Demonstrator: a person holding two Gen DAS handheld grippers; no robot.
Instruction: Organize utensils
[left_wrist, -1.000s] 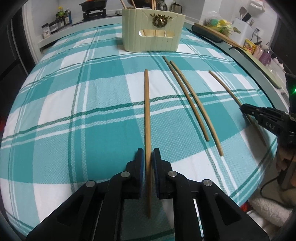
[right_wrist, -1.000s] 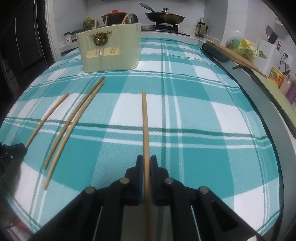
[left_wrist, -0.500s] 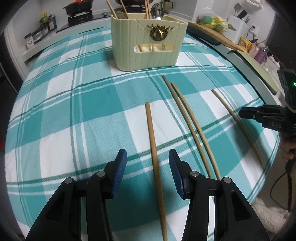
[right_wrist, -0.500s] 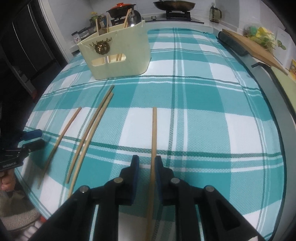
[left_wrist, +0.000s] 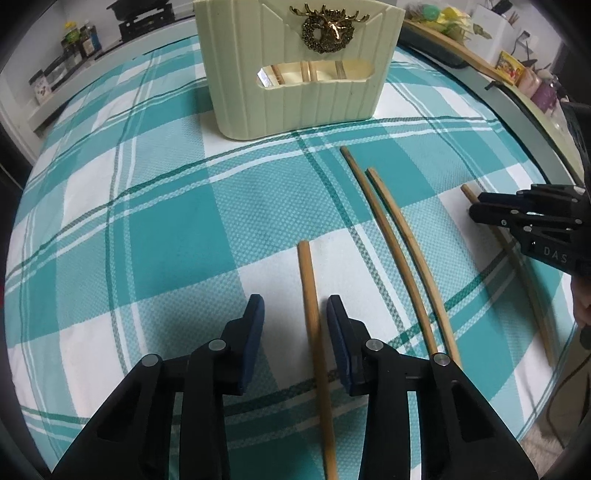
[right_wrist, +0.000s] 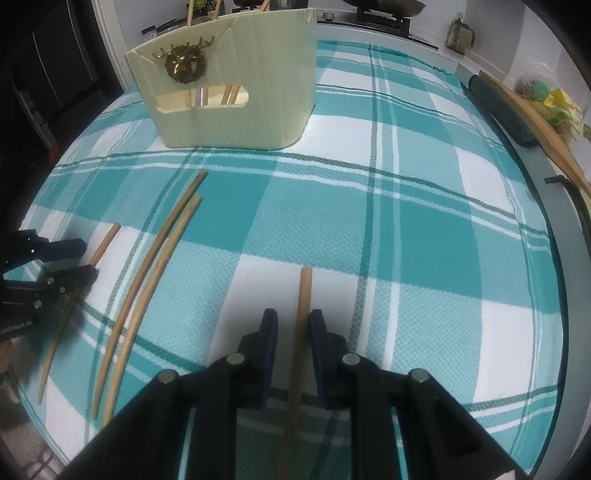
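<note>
Four chopsticks lay on the cloth (left_wrist: 177, 236); left gripper (left_wrist: 295, 314) (closing) and right gripper (right_wrist: 292, 325) each straddled one, ungripped.

left tool (left_wrist: 295, 325) closing around a chopstick (left_wrist: 309, 295), pads clear.
</note>
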